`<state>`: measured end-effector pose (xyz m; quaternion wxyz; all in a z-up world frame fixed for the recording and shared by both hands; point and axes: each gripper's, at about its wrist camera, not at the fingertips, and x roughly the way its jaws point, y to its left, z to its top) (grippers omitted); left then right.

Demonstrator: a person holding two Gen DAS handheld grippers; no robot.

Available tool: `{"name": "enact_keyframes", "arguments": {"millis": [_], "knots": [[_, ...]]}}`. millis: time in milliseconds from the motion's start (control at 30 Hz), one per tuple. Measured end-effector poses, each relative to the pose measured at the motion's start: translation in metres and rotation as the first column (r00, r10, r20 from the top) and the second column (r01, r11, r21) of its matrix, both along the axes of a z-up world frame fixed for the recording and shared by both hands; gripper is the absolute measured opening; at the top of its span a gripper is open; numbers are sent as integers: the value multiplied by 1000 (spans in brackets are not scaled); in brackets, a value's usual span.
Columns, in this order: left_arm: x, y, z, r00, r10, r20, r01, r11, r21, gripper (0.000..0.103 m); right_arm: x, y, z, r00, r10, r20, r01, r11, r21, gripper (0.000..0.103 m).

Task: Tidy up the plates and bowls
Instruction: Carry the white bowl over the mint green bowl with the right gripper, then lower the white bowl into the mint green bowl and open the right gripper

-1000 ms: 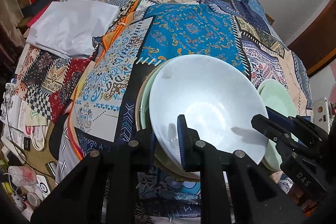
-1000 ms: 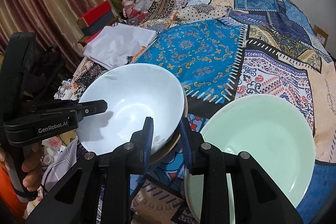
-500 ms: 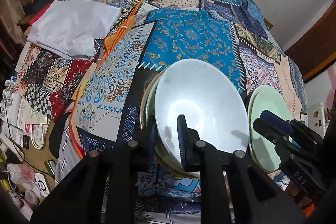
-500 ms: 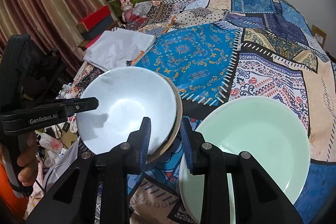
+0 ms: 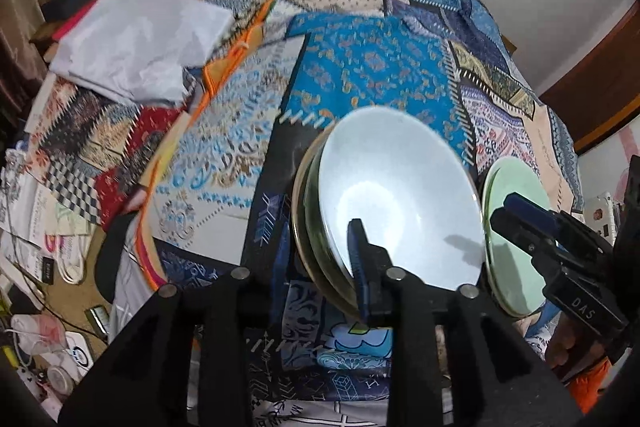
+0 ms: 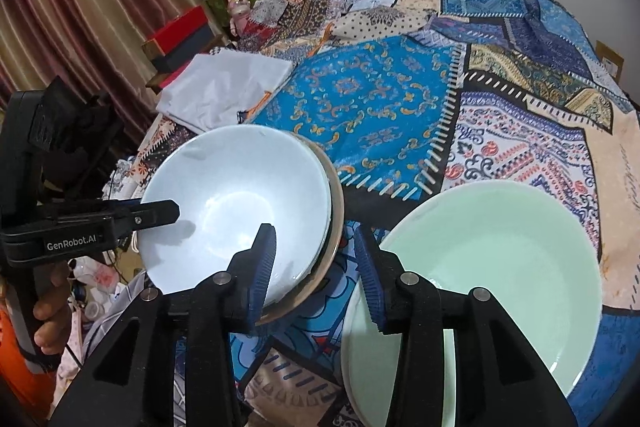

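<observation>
A pale white bowl (image 5: 404, 195) (image 6: 236, 203) sits nested on a stack of a green dish and a tan-rimmed plate (image 6: 338, 211) on the patchwork cloth. My left gripper (image 5: 320, 267) (image 6: 160, 211) straddles the bowl's near-left rim. One finger (image 5: 358, 259) is inside the bowl, and its jaws are opening. My right gripper (image 6: 316, 271) (image 5: 528, 223) straddles the stack's right rim with its jaws opening too. Its left pad is over the bowl, and its right pad stands at the edge of a pale green plate (image 6: 500, 267) (image 5: 516, 227) lying beside the stack.
The patchwork cloth (image 6: 380, 107) stretches away behind the dishes. A folded white sheet (image 5: 140, 43) (image 6: 224, 87) lies at the far left. Boxes, a curtain and floor clutter (image 5: 48, 307) line the left edge. A person's hand (image 6: 48, 307) holds the left gripper.
Both grippers' jaws have widened around the white bowl's rim. The bowl has settled lower into the stack and no longer tilts up.
</observation>
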<state>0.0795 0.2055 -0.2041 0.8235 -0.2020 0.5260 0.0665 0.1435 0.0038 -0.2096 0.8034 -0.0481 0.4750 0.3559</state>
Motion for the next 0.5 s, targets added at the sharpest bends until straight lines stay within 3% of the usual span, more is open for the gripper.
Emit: {"name": "enact_keyframes", "arguments": {"millis": [500], "knots": [[9, -3, -35, 998, -40, -58, 37, 998, -53, 42, 1, 15, -18, 998, 39, -43, -40, 999, -19, 40]]}}
